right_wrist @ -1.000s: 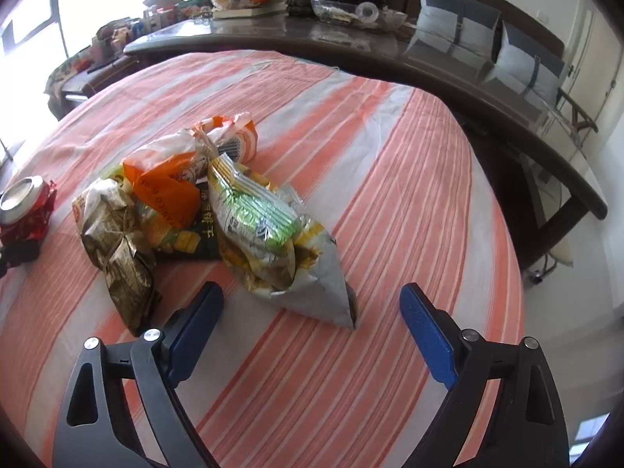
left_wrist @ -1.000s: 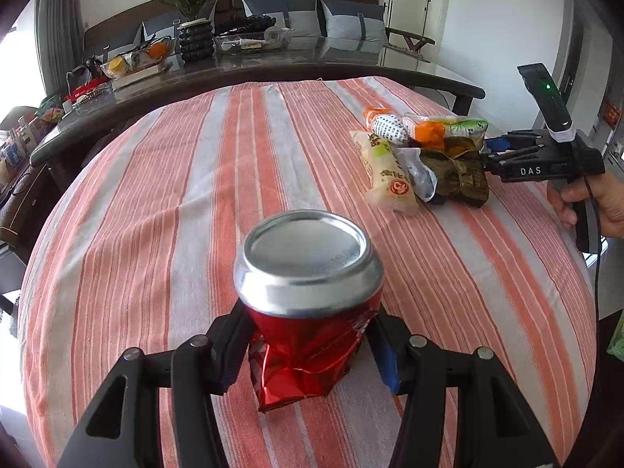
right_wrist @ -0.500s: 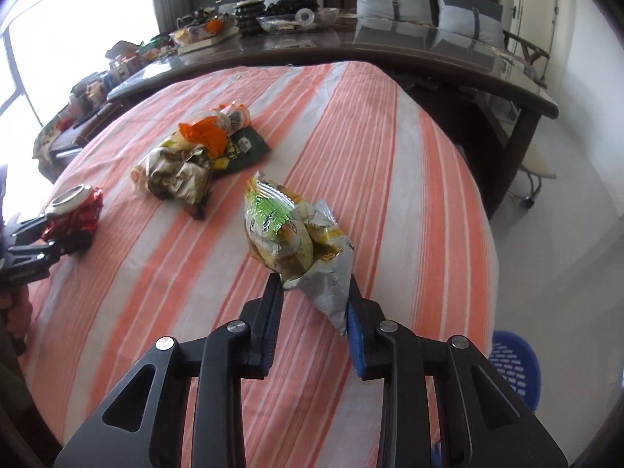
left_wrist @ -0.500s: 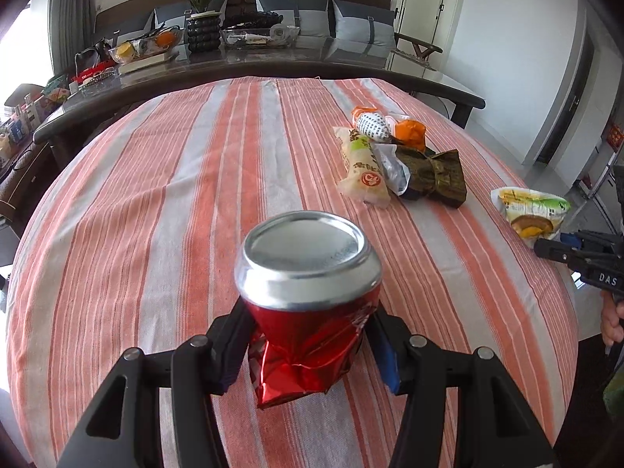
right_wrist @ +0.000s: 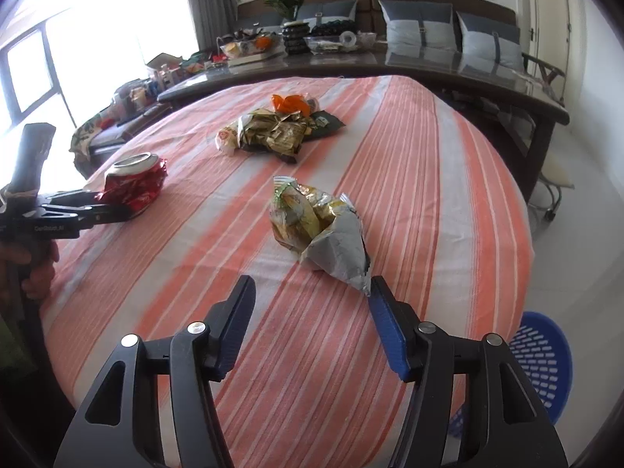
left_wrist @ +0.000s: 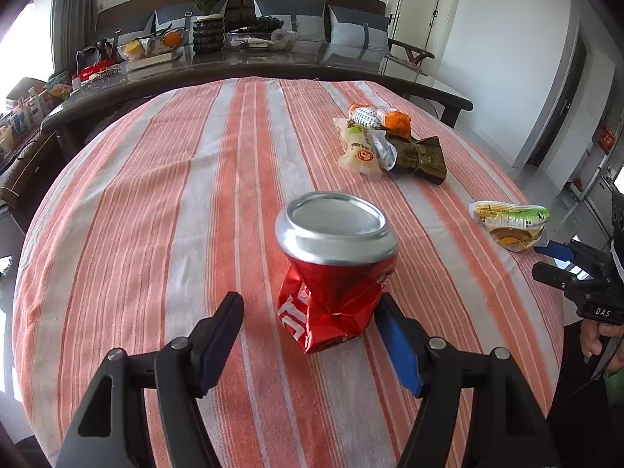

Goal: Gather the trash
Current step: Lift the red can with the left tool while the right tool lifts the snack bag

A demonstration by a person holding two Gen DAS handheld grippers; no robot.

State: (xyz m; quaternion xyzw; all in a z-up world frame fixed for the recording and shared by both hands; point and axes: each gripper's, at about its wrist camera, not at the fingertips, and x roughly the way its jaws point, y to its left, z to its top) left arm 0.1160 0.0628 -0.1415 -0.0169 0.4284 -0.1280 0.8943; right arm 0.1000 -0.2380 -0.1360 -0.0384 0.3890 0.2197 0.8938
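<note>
Landmark: crushed red can (left_wrist: 334, 269), standing on the striped tablecloth (left_wrist: 156, 202). Left gripper (left_wrist: 310, 337) straddles it; jaws opening, left pad clear of the can, right pad at most brushing it, no squeeze. To the can's right, near the table edge, lies the snack bag (right_wrist: 318, 230); right gripper (right_wrist: 310, 321) jaws opening, bag tail just beside one pad, not pinched. More wrappers (left_wrist: 390, 146) lie beyond the can.

Handling, judged: can light, thin-walled, dents further; grip low on the crumpled waist. Bag soft, slippery foil, near weightless; pinch the bunched tail.
</note>
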